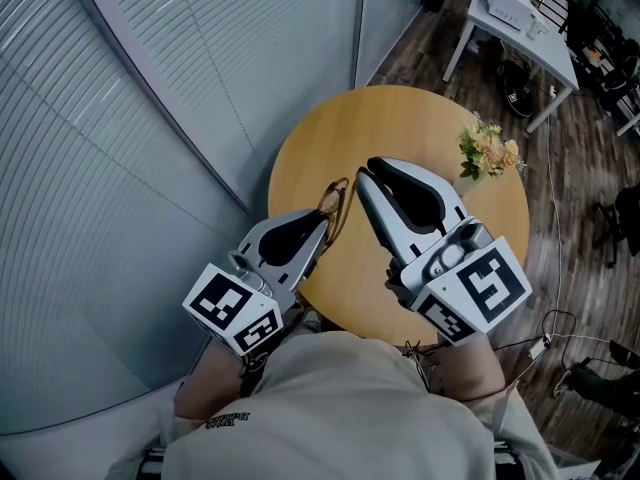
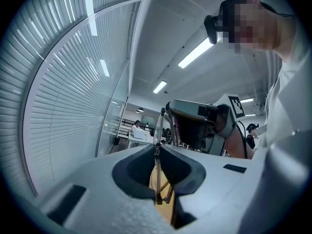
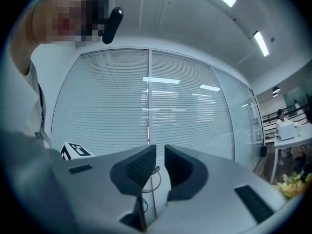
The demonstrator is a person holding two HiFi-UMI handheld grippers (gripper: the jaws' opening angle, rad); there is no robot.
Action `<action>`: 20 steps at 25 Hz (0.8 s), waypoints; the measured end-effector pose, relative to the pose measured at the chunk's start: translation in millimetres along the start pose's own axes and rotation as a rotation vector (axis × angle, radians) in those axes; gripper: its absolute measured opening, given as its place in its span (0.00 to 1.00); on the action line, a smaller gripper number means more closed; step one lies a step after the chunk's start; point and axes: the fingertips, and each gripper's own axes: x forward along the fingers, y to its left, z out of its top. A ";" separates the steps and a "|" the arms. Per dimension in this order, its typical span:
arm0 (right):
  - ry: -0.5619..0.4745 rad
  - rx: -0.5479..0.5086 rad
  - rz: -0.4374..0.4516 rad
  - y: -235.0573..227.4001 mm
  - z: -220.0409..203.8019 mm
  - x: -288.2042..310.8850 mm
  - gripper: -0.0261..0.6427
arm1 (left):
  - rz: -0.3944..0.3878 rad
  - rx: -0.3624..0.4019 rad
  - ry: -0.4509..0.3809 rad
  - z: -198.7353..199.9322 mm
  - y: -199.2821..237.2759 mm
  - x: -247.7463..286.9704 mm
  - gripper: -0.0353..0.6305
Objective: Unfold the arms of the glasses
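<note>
The left gripper (image 1: 322,230) is clamping the glasses (image 1: 337,198) in its 2 jaws; the right gripper (image 1: 366,178), jaws parted, is hovering just beside them.

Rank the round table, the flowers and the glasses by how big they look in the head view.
1. round table
2. flowers
3. glasses, a thin frame partly hidden by the left gripper, so third only as seen
</note>
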 end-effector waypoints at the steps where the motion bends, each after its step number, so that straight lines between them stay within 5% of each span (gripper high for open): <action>1: 0.006 0.004 0.003 -0.1 -1.7 1.9 0.09 | -0.004 -0.001 0.000 0.2 -0.8 0.5 0.12; 8: 0.051 0.005 0.004 -7.2 -18.4 10.6 0.09 | 0.000 -0.005 -0.006 1.1 2.7 6.3 0.12; 20: 0.079 -0.018 -0.036 -21.2 -32.9 0.7 0.09 | 0.123 -0.056 -0.062 8.9 40.1 -1.3 0.12</action>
